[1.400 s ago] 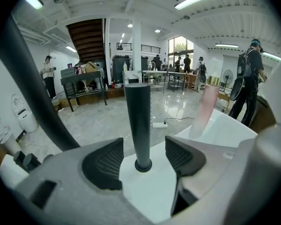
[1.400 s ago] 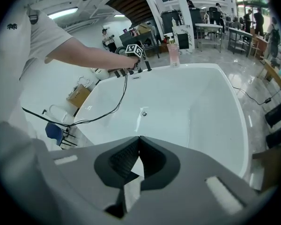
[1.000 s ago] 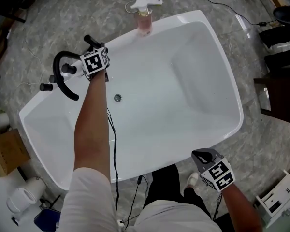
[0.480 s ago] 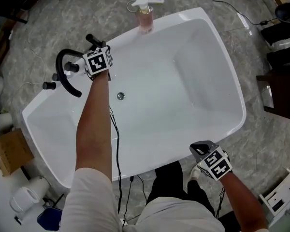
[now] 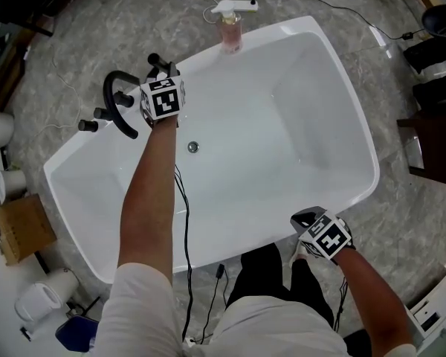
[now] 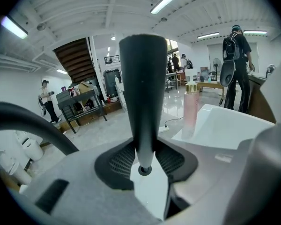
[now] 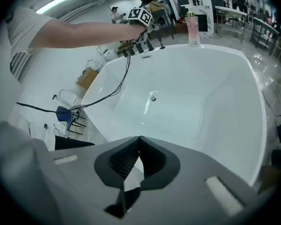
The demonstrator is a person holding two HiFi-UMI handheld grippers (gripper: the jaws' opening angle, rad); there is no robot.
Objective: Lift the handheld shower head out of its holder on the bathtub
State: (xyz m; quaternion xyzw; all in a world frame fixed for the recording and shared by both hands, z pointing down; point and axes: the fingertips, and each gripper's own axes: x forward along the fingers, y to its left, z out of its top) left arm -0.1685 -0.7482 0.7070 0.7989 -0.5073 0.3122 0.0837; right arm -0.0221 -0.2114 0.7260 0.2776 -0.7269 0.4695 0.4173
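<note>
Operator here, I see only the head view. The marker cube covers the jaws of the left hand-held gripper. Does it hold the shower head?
Observer: Yes. In the left gripper view the left hand-held gripper has just been closing its jaws, and its pads now press on the black shower head handle from both sides.
Operator: Thank you. And the right one, is something in it?
Observer: No. In the right gripper view the right hand-held gripper has its jaws together, with nothing between them.

Bottle (image 5: 231,32), seemingly, on bathtub (image 5: 282,147) rim
</note>
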